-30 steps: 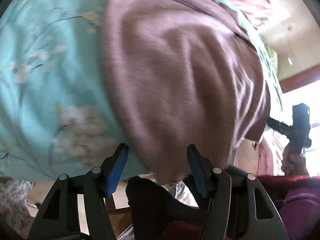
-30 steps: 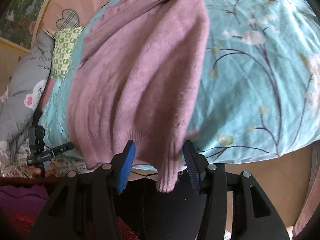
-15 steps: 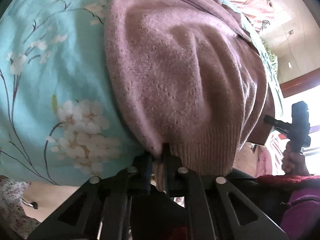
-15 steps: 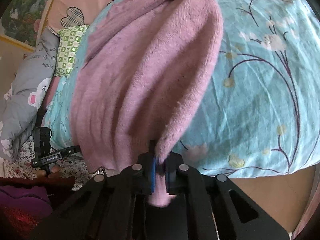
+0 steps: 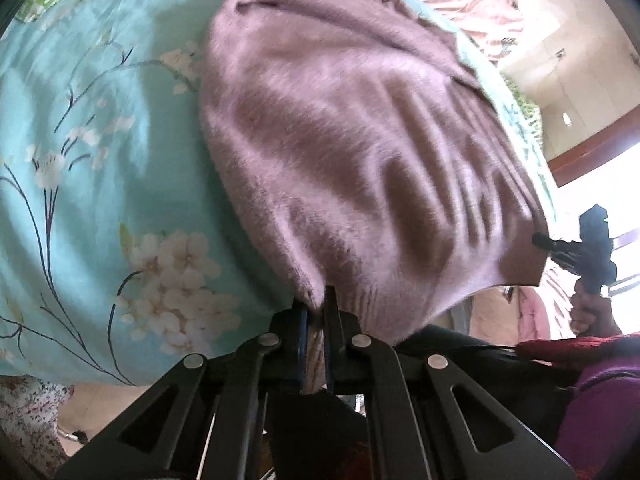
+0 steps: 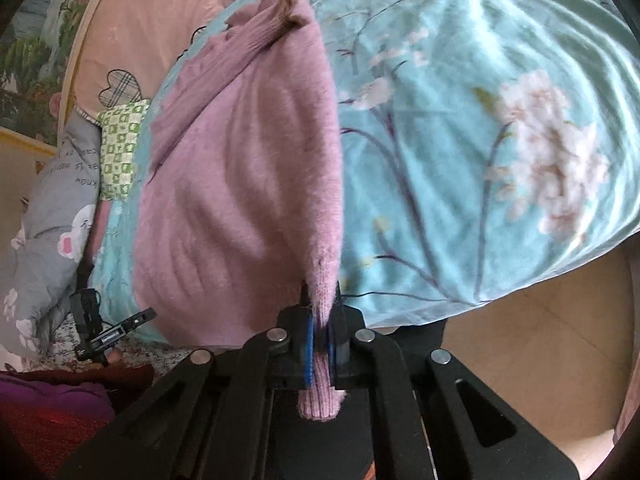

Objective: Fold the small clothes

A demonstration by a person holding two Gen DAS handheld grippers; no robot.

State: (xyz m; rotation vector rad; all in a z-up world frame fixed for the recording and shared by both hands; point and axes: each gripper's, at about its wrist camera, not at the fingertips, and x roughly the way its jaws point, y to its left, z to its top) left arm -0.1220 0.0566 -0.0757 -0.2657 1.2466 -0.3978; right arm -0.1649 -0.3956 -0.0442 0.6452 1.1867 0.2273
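Your left hand-held gripper (image 5: 316, 320): clamped on near hem corner of pink sweater (image 5: 352, 152). Sweater: on floral bedspread (image 5: 100, 168), long axis running away from you. Your right hand-held gripper (image 6: 320, 320): clamped on other hem corner.

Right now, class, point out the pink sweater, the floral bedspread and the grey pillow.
pink sweater (image 6: 240, 208): right wrist view, mid body knit.
floral bedspread (image 6: 460, 160): right wrist view, bare teal cloth.
grey pillow (image 6: 52, 208): right wrist view, printed cover.
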